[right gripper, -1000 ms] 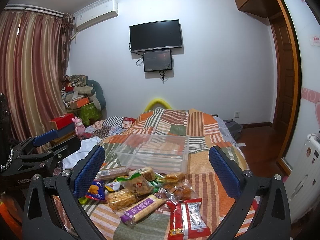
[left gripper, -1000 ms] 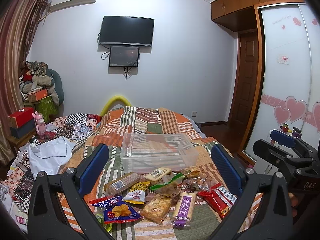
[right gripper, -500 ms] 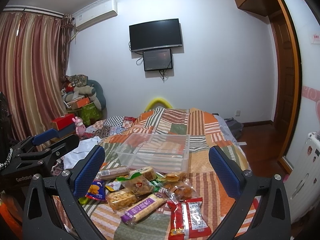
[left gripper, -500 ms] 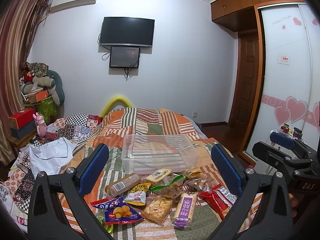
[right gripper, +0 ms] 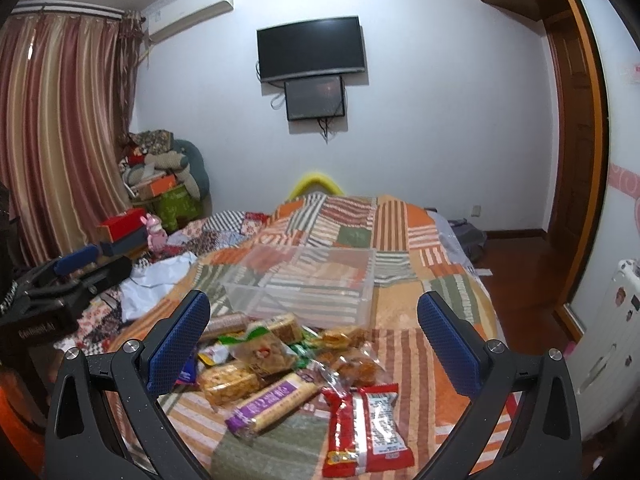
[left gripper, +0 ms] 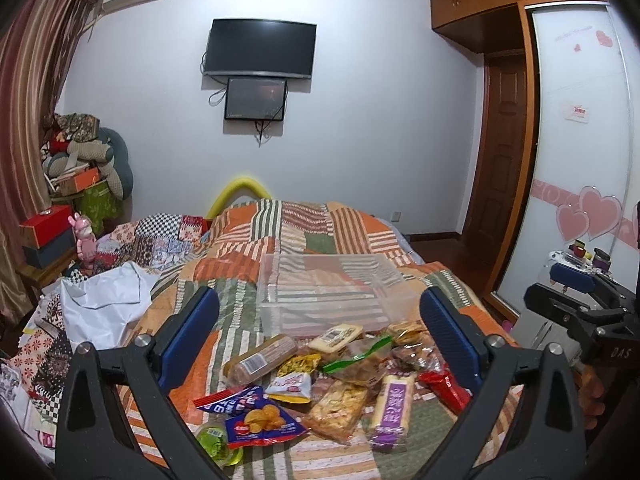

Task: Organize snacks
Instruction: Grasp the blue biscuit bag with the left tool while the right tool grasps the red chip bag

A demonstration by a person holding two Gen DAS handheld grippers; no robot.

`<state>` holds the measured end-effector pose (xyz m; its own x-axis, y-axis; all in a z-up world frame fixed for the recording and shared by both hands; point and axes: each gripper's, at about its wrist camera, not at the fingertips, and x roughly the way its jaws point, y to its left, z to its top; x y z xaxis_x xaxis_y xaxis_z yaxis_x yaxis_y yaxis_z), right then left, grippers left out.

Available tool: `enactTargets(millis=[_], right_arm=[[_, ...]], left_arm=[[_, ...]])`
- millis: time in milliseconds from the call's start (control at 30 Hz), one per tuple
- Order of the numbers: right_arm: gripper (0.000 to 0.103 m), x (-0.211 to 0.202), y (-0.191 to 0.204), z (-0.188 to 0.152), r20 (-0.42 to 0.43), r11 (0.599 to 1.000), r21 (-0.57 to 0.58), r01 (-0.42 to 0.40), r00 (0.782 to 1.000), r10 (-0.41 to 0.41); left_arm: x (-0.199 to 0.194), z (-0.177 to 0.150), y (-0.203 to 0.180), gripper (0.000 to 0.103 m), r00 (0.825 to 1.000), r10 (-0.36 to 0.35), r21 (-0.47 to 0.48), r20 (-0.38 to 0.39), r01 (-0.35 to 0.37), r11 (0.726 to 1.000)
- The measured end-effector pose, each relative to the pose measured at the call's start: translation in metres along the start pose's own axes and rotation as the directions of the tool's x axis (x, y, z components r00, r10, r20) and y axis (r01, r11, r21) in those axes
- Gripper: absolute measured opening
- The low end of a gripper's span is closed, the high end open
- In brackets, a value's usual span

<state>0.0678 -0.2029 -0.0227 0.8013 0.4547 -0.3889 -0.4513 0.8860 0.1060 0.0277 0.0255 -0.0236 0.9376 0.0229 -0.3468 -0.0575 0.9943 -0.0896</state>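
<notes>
Two grippers hang above a bed with a patchwork quilt (left gripper: 304, 236), both with jaws spread wide and nothing between them. In the left wrist view the left gripper (left gripper: 320, 332) frames the lower half of the frame; the right gripper (left gripper: 576, 300) shows at the right edge. In the right wrist view the right gripper (right gripper: 314, 332) fills the bottom, and the left gripper (right gripper: 76, 268) sits at the left edge. A pile of snacks (left gripper: 320, 376) lies on the quilt at lower centre of both views, just in front of a clear bin (left gripper: 332, 292), which sits at mid-frame and holds nothing visible. In the left view a purple bar (left gripper: 392, 404) lies right of centre in the pile, a blue chip bag (left gripper: 260, 420) at its lower left, a green cup (left gripper: 218, 440) touching that bag, and a brown roll pack (left gripper: 260, 364) toward the bin. In the right view a red packet (right gripper: 366, 424) lies lowest, just right of the purple bar (right gripper: 276, 404). A white bag (left gripper: 104, 304) lies at the left of the bed. A TV (left gripper: 260, 48) hangs on the wall at upper centre.
</notes>
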Motion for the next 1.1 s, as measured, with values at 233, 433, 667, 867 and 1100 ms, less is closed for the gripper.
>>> enactTargets(millis=[233, 433, 667, 867, 1100], right_arm=[[0.089, 0.021, -0.024, -0.016, -0.124, 0.998, 0.062, 0.004, 0.992, 0.004], [0.08, 0.041, -0.039, -0.039, -0.254, 0.997, 0.071, 0.027, 0.967, -0.008], [0.075, 0.054, -0.053, -0.065, -0.379, 0.994, 0.101, 0.046, 0.925, -0.004], [0.075, 0.07, -0.059, -0.082, -0.448, 0.991, 0.129, 0.045, 0.894, 0.018], [0.075, 0.084, -0.058, -0.093, -0.499, 0.989, 0.143, 0.024, 0.865, 0.051]], left_arm=[[0.031, -0.013, 0.03, 0.077, 0.99, 0.005, -0.016, -0.142, -0.007, 1.0], [0.057, -0.034, 0.062, 0.058, 0.956, 0.008, -0.036, -0.294, -0.02, 0.999], [0.082, -0.074, 0.087, 0.054, 0.891, -0.022, -0.094, -0.454, -0.024, 0.995], [0.097, -0.095, 0.085, 0.055, 0.857, -0.042, -0.122, -0.514, -0.025, 0.992], [0.108, -0.102, 0.086, 0.087, 0.843, 0.029, -0.094, -0.537, -0.094, 0.991]])
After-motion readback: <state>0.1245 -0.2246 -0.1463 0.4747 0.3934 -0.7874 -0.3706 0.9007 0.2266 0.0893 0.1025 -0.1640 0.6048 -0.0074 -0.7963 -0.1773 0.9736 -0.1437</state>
